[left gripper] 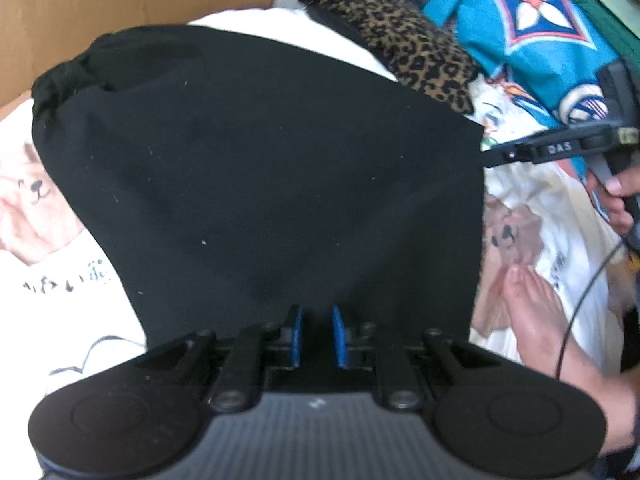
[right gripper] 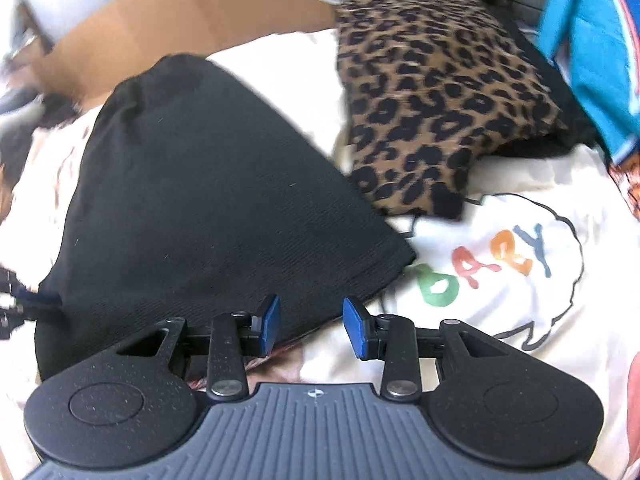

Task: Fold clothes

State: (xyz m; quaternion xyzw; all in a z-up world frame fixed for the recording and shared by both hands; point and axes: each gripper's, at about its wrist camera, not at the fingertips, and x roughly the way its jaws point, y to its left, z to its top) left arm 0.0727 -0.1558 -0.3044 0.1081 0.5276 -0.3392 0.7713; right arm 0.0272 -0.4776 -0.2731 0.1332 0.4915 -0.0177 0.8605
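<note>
Left gripper (left gripper: 318, 336) is pinching, apparently, the black knit garment's (left gripper: 260, 168) near edge.
Right gripper (right gripper: 311, 326) is hovering part-open beside it; only the left view is showing a bare foot (left gripper: 536, 308).

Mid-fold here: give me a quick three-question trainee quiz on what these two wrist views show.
1. True or false: the right tool has its pads pressed shut.
2. What does the black garment lie on? A) a wooden floor B) a white printed sheet C) a metal tray
3. Fill in: the folded cloth beyond the black garment has a ______ print.

Key: 1 false, the pads stand apart; 2 B; 3 leopard.
</note>
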